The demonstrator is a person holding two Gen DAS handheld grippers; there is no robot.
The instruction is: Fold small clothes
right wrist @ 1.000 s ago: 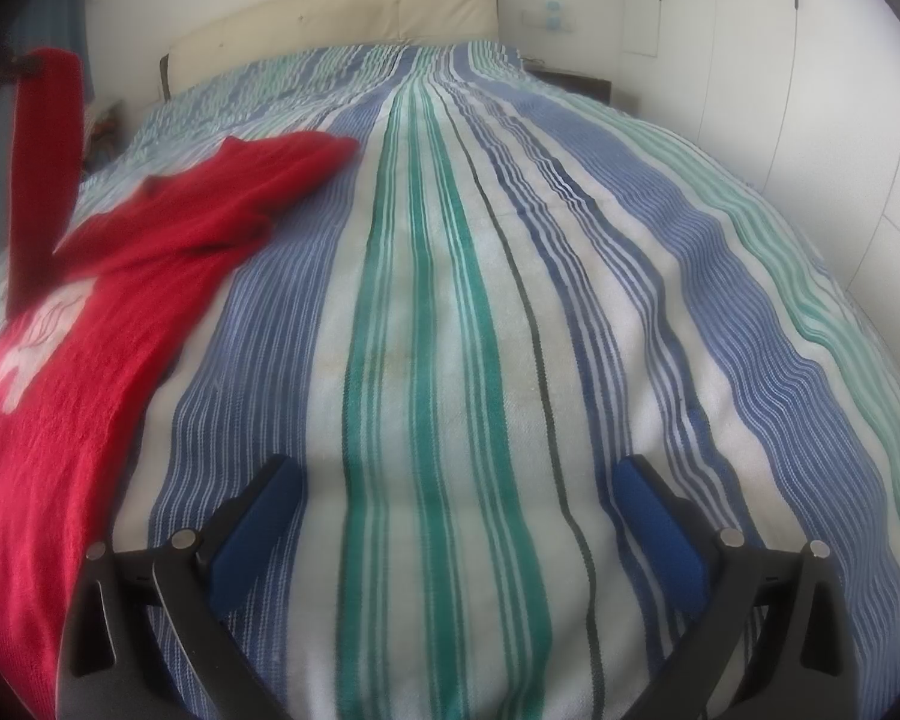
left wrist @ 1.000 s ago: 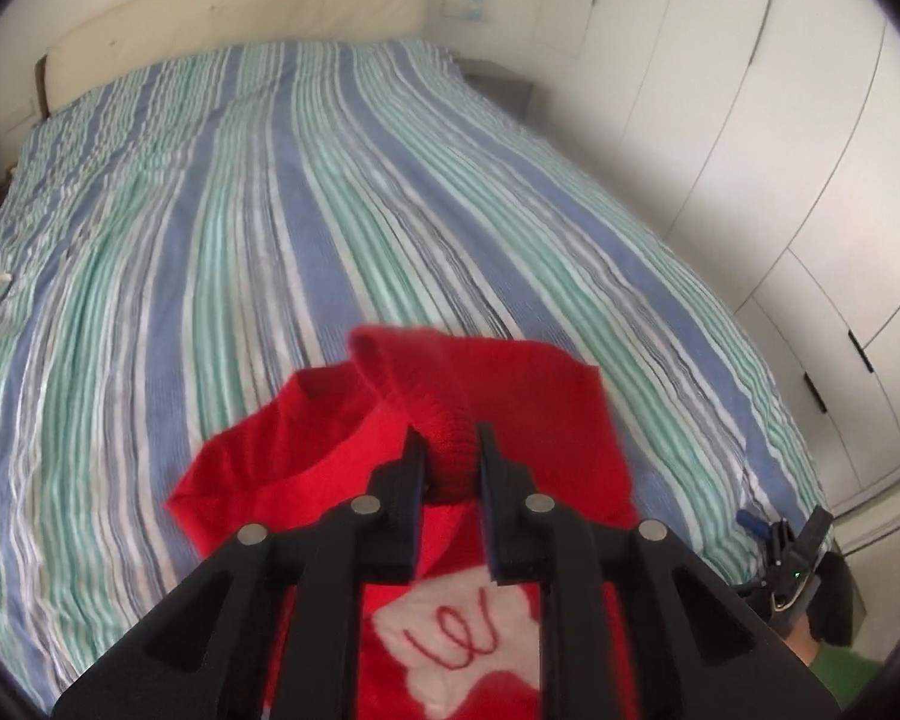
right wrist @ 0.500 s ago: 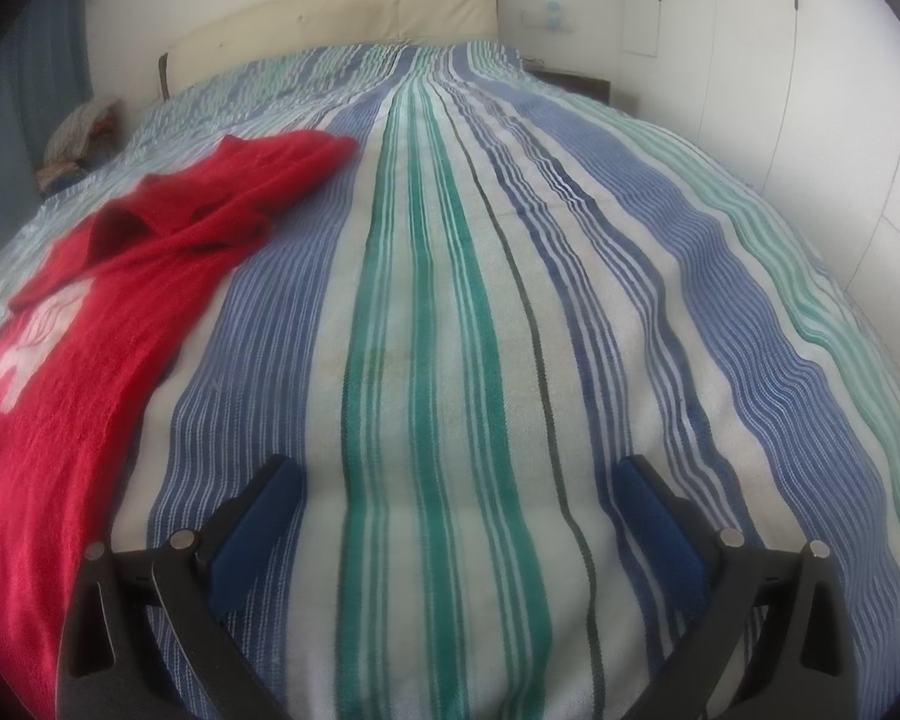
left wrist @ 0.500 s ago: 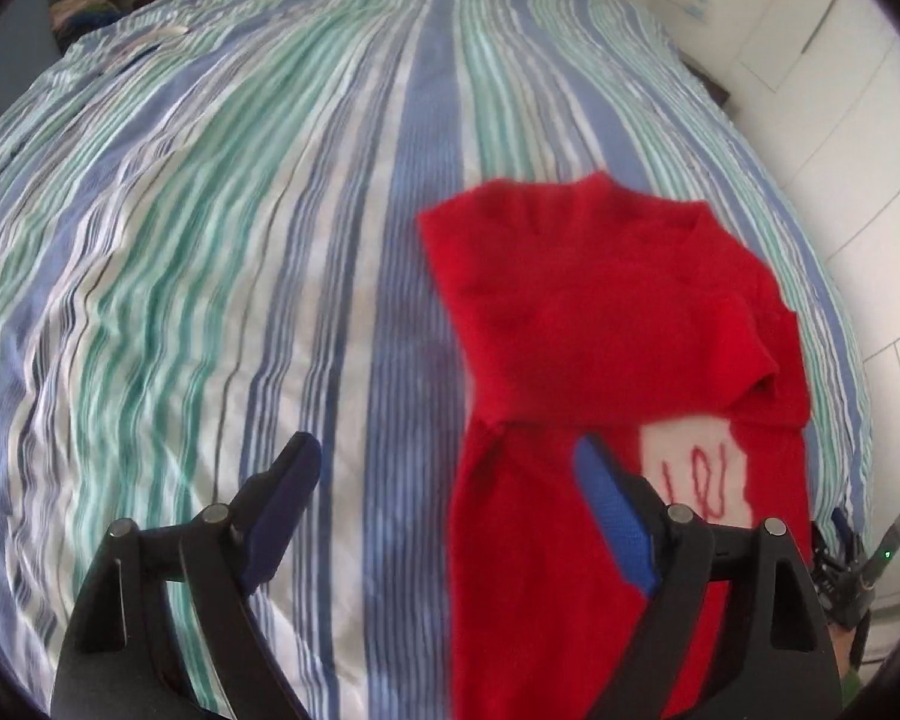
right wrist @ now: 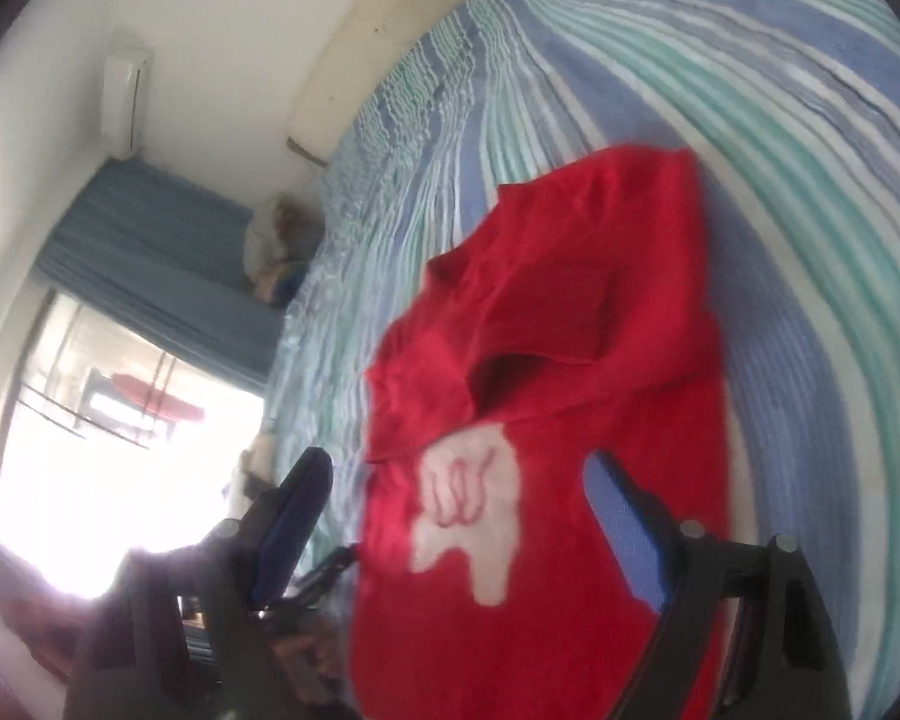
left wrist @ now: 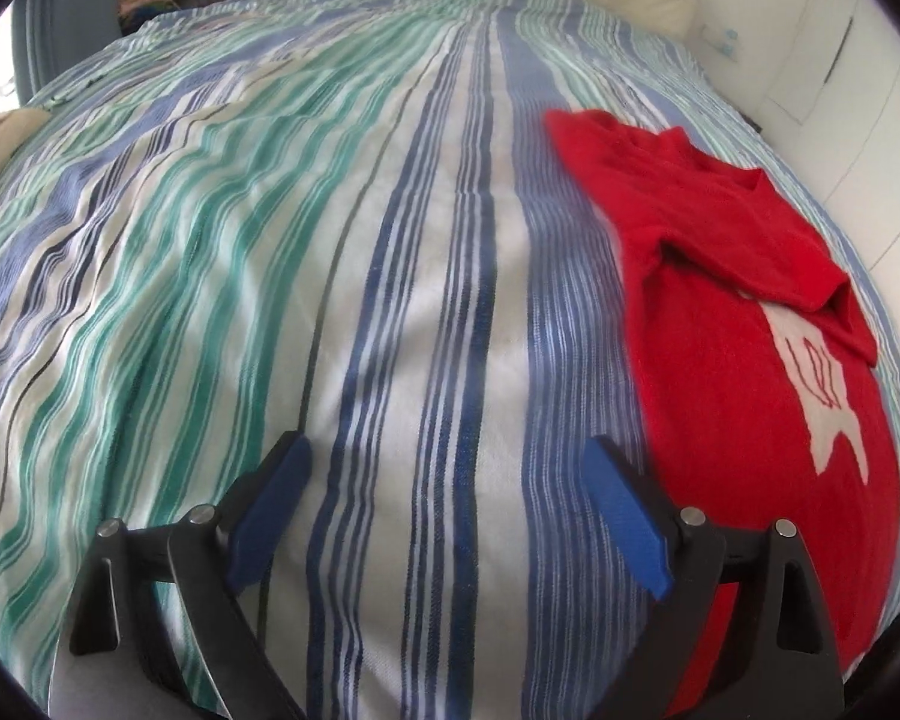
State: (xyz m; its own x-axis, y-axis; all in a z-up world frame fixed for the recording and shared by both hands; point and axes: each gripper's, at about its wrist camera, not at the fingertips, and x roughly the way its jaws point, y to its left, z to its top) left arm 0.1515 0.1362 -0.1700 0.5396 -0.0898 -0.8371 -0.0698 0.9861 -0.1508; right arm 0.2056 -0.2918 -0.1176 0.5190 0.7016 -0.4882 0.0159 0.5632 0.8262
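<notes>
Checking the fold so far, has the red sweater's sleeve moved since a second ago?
Yes. The sleeve, then lifted in the left gripper, now lies folded across the red sweater on the striped bedspread.

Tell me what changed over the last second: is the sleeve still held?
No. The left hand-held gripper let go of the red sweater's sleeve, which now lies folded across the chest; its jaws are opening over bare bedspread. The right hand-held gripper swung toward the sweater, jaws closing, gripping nothing. The sweater stayed on the bed.

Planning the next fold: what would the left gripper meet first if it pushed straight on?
Probably the bare striped bedspread; nothing lies between the opening fingers of the left gripper. The red sweater lies off to the right.
</notes>
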